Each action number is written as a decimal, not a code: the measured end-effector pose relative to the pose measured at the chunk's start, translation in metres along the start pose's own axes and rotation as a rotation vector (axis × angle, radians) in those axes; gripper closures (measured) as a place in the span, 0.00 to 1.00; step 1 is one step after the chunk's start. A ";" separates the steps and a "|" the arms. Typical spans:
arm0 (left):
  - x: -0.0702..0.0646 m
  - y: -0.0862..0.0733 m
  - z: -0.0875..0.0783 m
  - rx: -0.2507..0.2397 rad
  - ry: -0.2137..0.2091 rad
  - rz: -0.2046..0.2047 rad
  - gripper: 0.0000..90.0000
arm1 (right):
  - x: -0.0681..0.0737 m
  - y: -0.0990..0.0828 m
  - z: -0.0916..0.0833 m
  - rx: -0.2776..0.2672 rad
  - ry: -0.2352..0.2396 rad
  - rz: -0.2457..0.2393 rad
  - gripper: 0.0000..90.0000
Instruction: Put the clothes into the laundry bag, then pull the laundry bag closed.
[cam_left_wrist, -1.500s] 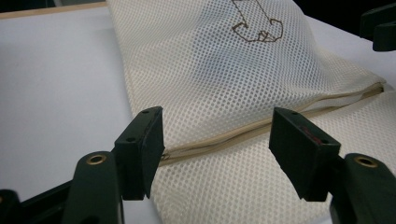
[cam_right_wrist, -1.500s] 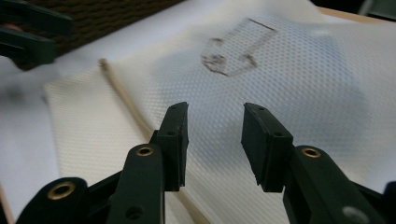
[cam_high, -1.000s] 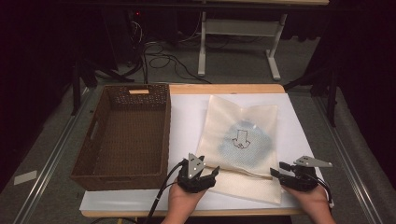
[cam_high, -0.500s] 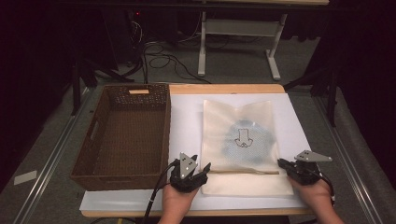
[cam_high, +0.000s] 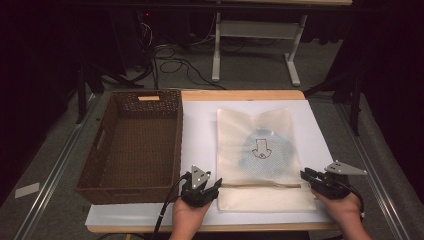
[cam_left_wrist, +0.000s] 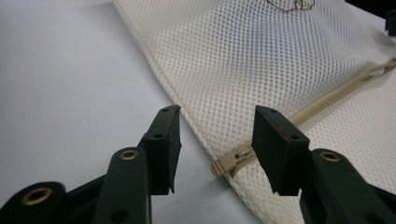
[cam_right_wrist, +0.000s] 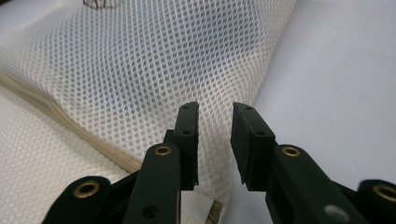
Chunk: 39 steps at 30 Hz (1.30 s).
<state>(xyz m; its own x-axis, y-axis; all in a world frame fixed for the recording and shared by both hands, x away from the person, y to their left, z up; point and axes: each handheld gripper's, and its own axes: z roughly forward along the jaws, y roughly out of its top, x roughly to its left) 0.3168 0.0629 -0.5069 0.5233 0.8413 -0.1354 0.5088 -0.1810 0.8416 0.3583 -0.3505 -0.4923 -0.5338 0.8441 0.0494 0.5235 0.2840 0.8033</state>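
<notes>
A cream mesh bag (cam_high: 255, 135) lies flat on the white table cover, with a blue item (cam_high: 272, 155) bearing an arrow print inside it. A tan zipper (cam_high: 260, 185) crosses its near end. My left gripper (cam_high: 217, 182) sits at the bag's near left corner. Its jaws (cam_left_wrist: 217, 114) have just been closing but stand open, with the zipper's end (cam_left_wrist: 223, 164) between them, untouched. My right gripper (cam_high: 304, 174) is at the bag's near right edge. Its jaws (cam_right_wrist: 215, 109) have just been opening and stand a little apart above the mesh (cam_right_wrist: 140, 60), gripping nothing.
An empty brown wicker basket (cam_high: 135, 145) stands on the table's left side, close to my left gripper. The white cover (cam_high: 200, 120) is bare between basket and bag. Beyond the table stand a white metal frame (cam_high: 255, 30) and floor cables (cam_high: 170, 55).
The bag, skewed a second ago, now lies square with its zipper line straight. My left gripper has shifted slightly left, and my right gripper has edged right along the bag's edge.
</notes>
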 end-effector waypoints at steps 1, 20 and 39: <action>0.000 0.000 0.000 -0.002 0.000 0.002 0.59 | 0.001 0.001 -0.001 -0.008 0.000 -0.006 0.81; -0.001 -0.005 0.013 0.070 0.007 -0.013 0.68 | 0.007 0.001 -0.002 -0.024 0.028 -0.035 0.81; -0.010 -0.004 0.015 0.070 -0.034 -0.012 0.86 | 0.011 0.002 -0.002 -0.030 0.031 -0.034 0.81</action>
<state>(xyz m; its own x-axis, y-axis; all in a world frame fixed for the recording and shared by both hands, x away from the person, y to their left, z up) 0.3198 0.0482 -0.5165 0.5392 0.8262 -0.1635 0.5612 -0.2077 0.8012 0.3519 -0.3417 -0.4886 -0.5715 0.8196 0.0394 0.4849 0.2986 0.8220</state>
